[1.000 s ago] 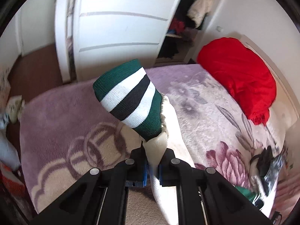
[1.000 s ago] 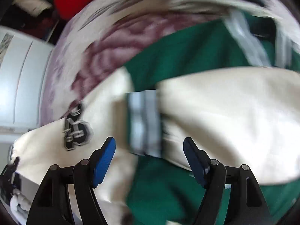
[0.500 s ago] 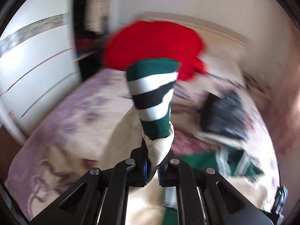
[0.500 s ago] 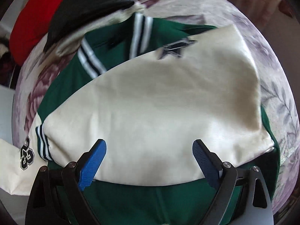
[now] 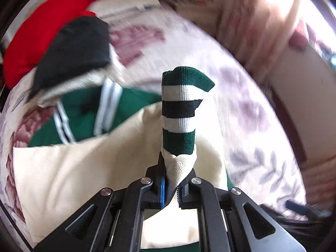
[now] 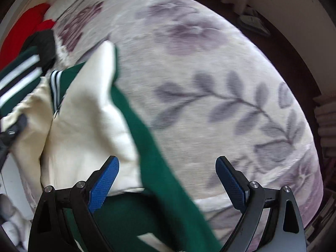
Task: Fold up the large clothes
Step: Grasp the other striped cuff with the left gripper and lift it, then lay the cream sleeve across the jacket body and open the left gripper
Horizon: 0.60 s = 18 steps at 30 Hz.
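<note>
- Nearest in the left wrist view, the left gripper [image 5: 171, 191] is clamped tight on the cream sleeve [image 5: 180, 166] just below its striped cuff [image 5: 180, 109]; the cuff stands up out of the jaws, green, white and black bands stacked away from the camera.
- Below and beyond that grip, the jacket [image 5: 88, 168] lies on the bed, cream sleeve fabric nearest and the green body with its striped collar farther off to the left.
- In the right wrist view the right gripper [image 6: 167, 180] hangs with its jaws spread wide and nothing pinched; the green edge of the jacket [image 6: 151, 147] runs diagonally beneath the gap, its long axis slanting from upper left to lower right, cream fabric on the left.
- So the jacket lies left of and under the right gripper, and the left hand alone has hold of it; my judgement is that the sleeve is being carried across the body for a fold.
- Farther off, the floral blanket [image 6: 210, 73] covers the bed.
- Farthest, a black garment [image 5: 77, 48] appears to overlap a red one [image 5: 37, 33], though blur makes the overlap uncertain.
</note>
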Available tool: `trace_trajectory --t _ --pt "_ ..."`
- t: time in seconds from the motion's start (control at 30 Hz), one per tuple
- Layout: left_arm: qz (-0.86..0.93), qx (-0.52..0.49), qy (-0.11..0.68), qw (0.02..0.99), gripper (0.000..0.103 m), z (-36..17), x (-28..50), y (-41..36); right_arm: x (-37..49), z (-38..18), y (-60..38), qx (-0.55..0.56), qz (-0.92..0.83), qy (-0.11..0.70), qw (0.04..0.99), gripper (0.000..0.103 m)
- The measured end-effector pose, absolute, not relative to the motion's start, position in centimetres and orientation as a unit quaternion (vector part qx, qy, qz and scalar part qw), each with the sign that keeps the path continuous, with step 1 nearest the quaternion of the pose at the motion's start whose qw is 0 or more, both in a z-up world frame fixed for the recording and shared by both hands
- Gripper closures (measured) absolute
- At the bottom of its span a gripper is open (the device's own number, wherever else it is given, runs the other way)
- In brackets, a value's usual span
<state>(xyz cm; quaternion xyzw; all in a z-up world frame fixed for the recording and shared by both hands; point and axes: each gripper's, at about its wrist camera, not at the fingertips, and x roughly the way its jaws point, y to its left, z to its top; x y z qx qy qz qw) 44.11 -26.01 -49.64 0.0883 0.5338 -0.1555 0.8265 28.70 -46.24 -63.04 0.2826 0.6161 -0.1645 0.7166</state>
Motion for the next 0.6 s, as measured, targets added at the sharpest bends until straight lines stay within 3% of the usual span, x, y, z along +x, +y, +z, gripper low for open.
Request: trace_trajectory --t 0.13,0.17,0.2,0.27,0.43,0.6 --pt "-0.139 0.102 0.564 0.807 0.090 -51.6 44.1 -26.6 26.4 -63.3 -50.0 0.298 -0.145 0.619 0.713 0.008" --pt "-0.139 0.093 0.569 0.805 0.075 -51.5 44.0 -26.1 26.3 -63.3 -50.2 0.303 -0.140 0.619 0.711 0.008" --pt "-0.144 0.079 0.575 0.801 0.040 -51.2 44.0 -25.7 25.8 -63.4 -50.8 0.310 -0.133 0.620 0.708 0.008" --pt "-0.171 0.024 0.578 0.797 0.000 -50.6 43.4 -24.9 24.9 -63.3 -52.0 0.330 -0.116 0.625 0.698 0.008" --pt "-0.139 -0.058 0.552 0.820 0.000 -46.1 41.8 -18.6 25.3 -62.0 -52.6 0.401 -0.067 0.616 0.675 0.008" --pt "0.006 -0.031 0.527 0.849 0.000 -43.4 41.5 -9.5 31.1 -61.0 -50.2 0.432 0.001 0.592 0.680 0.008"
